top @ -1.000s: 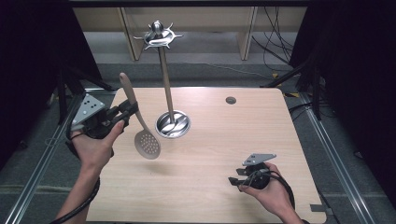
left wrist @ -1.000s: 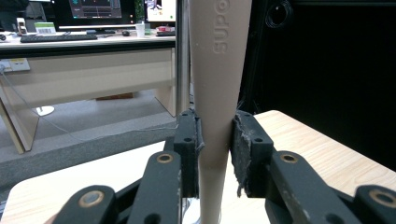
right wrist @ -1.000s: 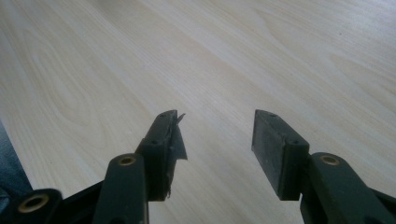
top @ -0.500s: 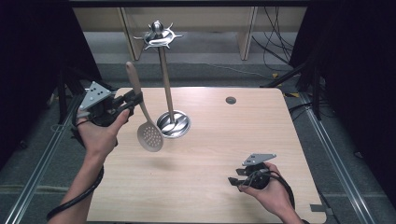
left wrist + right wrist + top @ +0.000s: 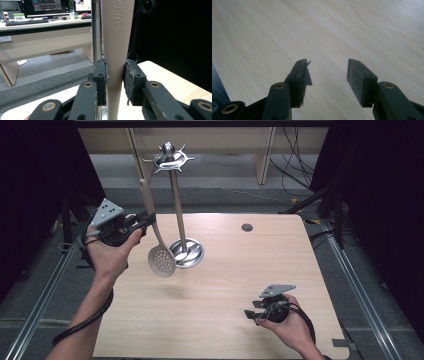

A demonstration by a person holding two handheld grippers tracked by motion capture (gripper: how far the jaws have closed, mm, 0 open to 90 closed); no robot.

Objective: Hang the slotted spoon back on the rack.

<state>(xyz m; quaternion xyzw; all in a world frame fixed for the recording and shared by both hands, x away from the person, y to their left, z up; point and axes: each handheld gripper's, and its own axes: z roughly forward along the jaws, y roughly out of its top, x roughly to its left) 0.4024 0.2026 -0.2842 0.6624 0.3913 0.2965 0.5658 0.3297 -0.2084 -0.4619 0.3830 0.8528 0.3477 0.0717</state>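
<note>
The left gripper [image 5: 114,75] clamped the handle of the beige plastic slotted skimmer [image 5: 155,237], lifted off the table, just left of the tall steel utensil stand [image 5: 176,205]. The step looked like hanging it; next, the handle's end must rise to a top hook. The right gripper [image 5: 328,72] rested agape and empty, well apart from the stand.

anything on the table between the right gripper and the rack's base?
Nothing: in the high view, bare table separates the right gripper from the rack's base.
</note>
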